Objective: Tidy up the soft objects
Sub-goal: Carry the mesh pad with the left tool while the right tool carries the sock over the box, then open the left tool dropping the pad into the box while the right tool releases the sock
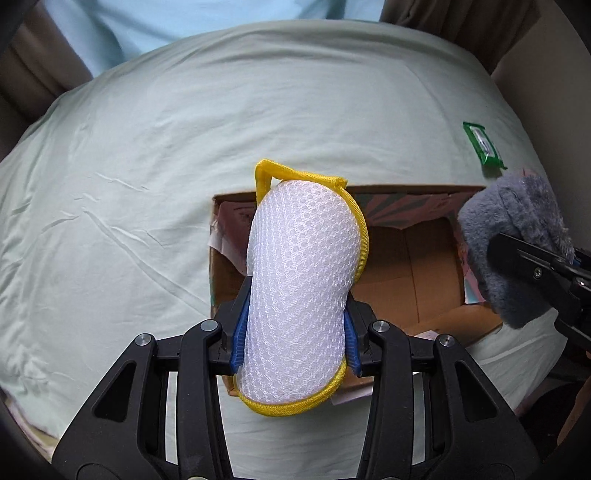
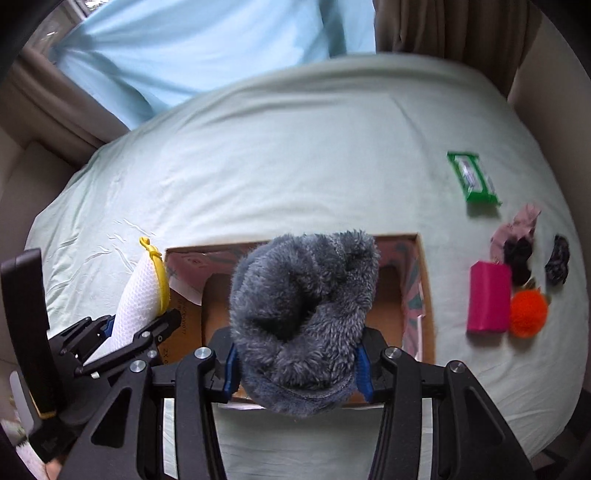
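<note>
While left gripper [image 1: 295, 328] pinches mesh sponge [image 1: 303, 280] and right gripper [image 2: 295, 365] pinches grey plush [image 2: 303, 310] above cardboard box [image 2: 424, 280]: drop-off step; next, lower, release inside.

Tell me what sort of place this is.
Probably a bedroom: a bed under a wrinkled pale green sheet, brown curtains behind it, and an open cardboard box on the sheet with small soft items such as an orange pompom beside it.
</note>
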Demonstrator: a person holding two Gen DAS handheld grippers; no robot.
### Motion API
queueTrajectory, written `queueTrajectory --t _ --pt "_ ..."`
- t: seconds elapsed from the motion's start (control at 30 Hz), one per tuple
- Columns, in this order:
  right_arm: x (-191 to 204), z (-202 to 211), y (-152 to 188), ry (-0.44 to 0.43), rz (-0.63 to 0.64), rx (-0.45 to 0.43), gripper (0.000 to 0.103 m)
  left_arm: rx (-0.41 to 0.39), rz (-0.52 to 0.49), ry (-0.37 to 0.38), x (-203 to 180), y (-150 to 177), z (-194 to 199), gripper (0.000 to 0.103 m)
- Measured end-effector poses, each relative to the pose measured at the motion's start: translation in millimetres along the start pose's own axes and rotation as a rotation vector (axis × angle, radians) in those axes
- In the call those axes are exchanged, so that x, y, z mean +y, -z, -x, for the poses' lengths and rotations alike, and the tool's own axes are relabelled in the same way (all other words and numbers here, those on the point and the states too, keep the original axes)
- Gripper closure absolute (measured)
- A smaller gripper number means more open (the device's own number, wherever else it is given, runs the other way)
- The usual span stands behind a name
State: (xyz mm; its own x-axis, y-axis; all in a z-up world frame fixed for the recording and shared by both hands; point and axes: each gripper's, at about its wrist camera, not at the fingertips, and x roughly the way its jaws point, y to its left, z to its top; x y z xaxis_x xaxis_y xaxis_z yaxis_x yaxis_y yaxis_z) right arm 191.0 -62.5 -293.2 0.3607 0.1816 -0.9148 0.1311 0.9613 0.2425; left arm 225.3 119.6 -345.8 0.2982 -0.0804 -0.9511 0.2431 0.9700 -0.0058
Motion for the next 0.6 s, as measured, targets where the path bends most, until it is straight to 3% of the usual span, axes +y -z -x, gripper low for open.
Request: queueTrajectory --t 0.13,0.37,0.4,0.43,0.47,0.5,0.53,0.57,0.6 --pt "-14.7 -40.3 -4.0 0.000 -0.077 0.105 0.058 0.082 -0.065 -0.016 -13.8 -2.5 -31.9 0.066" --pt "-31.8 -82.1 -9.7 0.003 -0.131 0.208 0.057 0.163 -0.109 -0.029 -23.7 -4.2 -66.2 0.064" --pt "-31.5 -83.6 -9.7 0.000 -0.134 0.214 0.056 0.166 -0.117 -0.030 -25.3 -5.1 -68.5 0.058" --pt "-33.5 -88.1 -10.3 -0.005 -0.138 0.222 0.055 0.169 -0.127 -0.024 -26.7 -6.7 -69.4 0.034" --pt "-34.6 -90.5 -10.9 -0.010 -0.140 0.224 0.052 0.168 -0.134 -0.029 -28.4 -8.0 -68.8 0.019" --pt "-35.4 -93.7 -11.8 -0.013 -0.135 0.226 0.040 0.164 -0.144 -0.029 -30.4 -9.6 -67.4 0.000" --pt "-35.5 -98.0 -12.3 0.000 -0.121 0.238 0.031 0.154 -0.155 -0.029 -33.8 -12.2 -65.2 0.000" --pt "-34.3 -99.6 -12.3 0.006 -0.112 0.248 0.009 0.131 -0.169 -0.040 -35.7 -13.7 -60.2 0.000" --pt "-33.1 -100.0 -11.9 0.006 -0.103 0.252 0.001 0.108 -0.187 -0.054 -37.9 -15.2 -54.6 0.000"
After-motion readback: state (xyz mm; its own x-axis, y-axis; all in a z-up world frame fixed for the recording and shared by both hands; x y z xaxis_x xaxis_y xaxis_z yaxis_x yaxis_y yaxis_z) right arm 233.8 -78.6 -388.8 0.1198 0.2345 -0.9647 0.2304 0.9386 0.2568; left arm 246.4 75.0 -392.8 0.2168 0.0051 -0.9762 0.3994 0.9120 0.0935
